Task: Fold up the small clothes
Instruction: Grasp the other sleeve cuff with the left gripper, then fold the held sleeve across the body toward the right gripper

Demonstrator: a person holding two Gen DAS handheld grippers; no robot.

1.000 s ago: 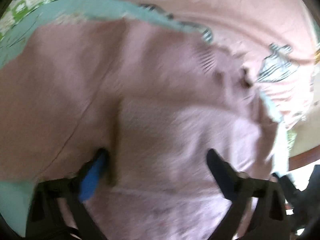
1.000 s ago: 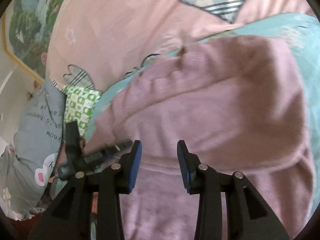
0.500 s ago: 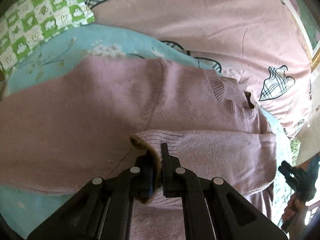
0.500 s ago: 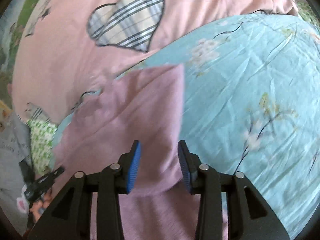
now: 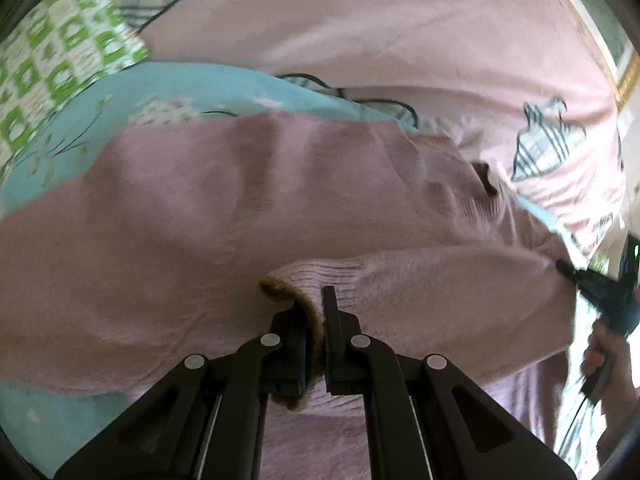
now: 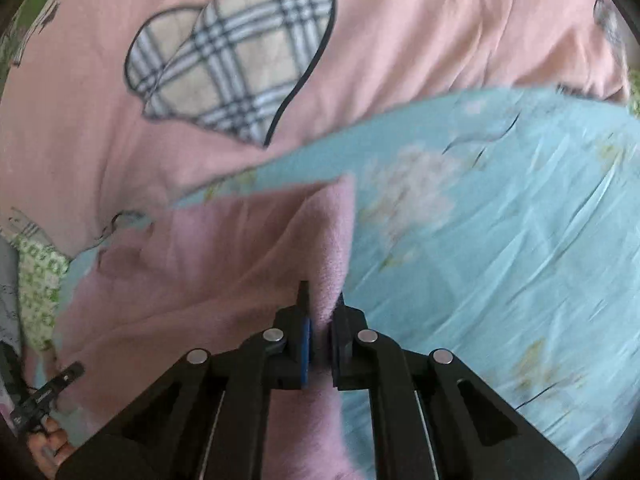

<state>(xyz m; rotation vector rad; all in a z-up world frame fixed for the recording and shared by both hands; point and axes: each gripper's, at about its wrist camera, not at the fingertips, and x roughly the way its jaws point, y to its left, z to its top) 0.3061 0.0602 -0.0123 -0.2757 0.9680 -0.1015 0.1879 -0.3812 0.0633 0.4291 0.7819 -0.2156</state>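
Two tools grip one pink knit sweater (image 5: pixel 200 232), which lies spread over a light blue floral sheet (image 6: pixel 500 240) on a bed. At the far left of the left wrist view sits a green-and-white checked cloth (image 5: pixel 60 56), its small printed squares too blurred to read as letters. Just right of it the blue sheet shows, then the sweater's body, then the left tool (image 5: pixel 314 320), clenched on the ribbed, brown-lined sleeve cuff (image 5: pixel 316 276) folded across the sweater's front. Farther right the sweater's neckline (image 5: pixel 486 184) lies beside a pink bedcover (image 5: pixel 400 20) with plaid patches. In the right wrist view, a grey fabric with faint print, unreadable, shows at the left edge; next comes the bedcover's plaid heart patch (image 6: pixel 232 68), then the right tool (image 6: pixel 320 322), pinched shut on the sweater's side edge, with blue sheet stretching off to the right
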